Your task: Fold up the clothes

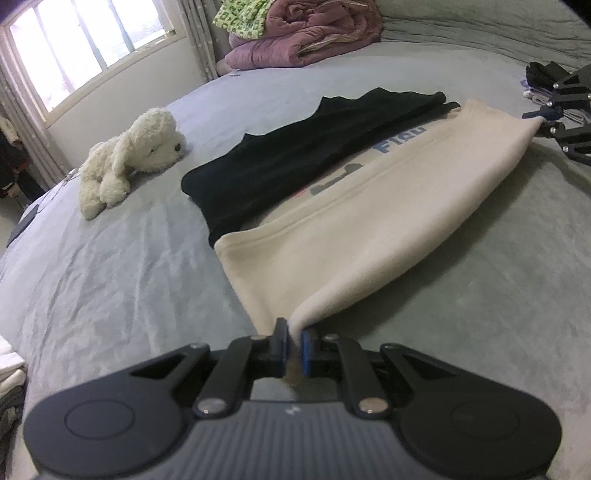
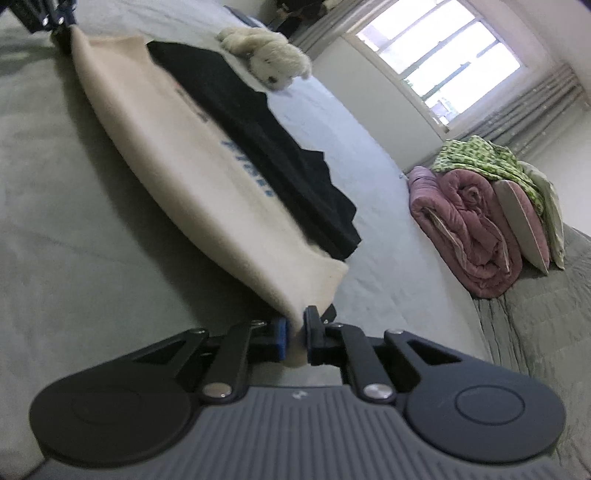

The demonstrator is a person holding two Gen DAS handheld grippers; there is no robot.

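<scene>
A cream garment (image 1: 369, 236) with blue lettering and black sleeves (image 1: 288, 155) lies on the grey bed (image 1: 110, 280), its near edge lifted and stretched between both grippers. My left gripper (image 1: 293, 345) is shut on one cream corner. In the left wrist view the right gripper (image 1: 546, 122) pinches the far corner at the right edge. In the right wrist view my right gripper (image 2: 295, 332) is shut on the corner of the cream garment (image 2: 192, 177), and the left gripper (image 2: 59, 26) holds the other corner at top left.
A white plush dog (image 1: 136, 155) lies on the bed beside the black sleeve. Pink folded quilts with a green cloth on top (image 2: 480, 221) are stacked at the head of the bed. A small pile of folded clothes (image 1: 543, 81) sits at the far right. A window (image 2: 439, 59) is behind.
</scene>
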